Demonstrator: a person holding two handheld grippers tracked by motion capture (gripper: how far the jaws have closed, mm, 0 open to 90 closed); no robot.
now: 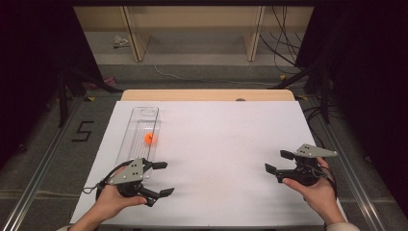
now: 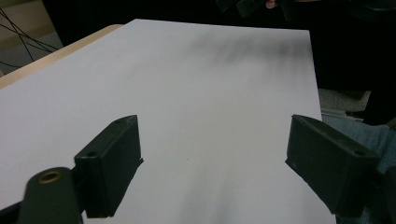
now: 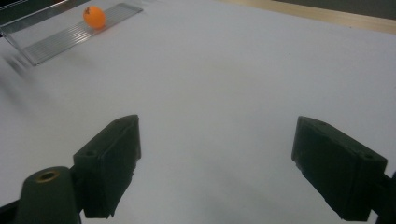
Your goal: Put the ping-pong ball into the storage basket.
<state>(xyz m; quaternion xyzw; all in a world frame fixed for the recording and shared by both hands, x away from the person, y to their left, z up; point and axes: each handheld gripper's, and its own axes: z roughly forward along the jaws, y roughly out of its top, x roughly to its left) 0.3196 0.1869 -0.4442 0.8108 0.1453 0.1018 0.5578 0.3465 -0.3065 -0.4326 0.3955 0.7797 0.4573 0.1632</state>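
Two pairs of black jaws stand wide apart with nothing between them but bare white sheet. The left gripper (image 1: 162, 179) sits at the near left of the table, held from below by the person's left hand (image 1: 113, 197), its jaws pointing toward the table's middle. The right gripper (image 1: 280, 161) sits at the near right in the right hand (image 1: 315, 190), its jaws pointing left across the sheet. The two are well apart, each with a grey three-cornered plate on top.

Just beyond the left gripper lies a long clear ribbed tray (image 1: 139, 120), running away from the person along the left side of the white sheet (image 1: 221, 144); its near end reaches the gripper's plate. An orange ball (image 1: 150, 138) rests in the tray about midway along it. In the right gripper view the same ball (image 3: 94, 17) shows far off at the upper left, with open sheet all the way between it and the jaws.

The ball carries a small dark mark, too small to read. On the floor left of the table, dark tape forms the figure 5 (image 1: 82, 131). Cables trail over the floor at the far right.
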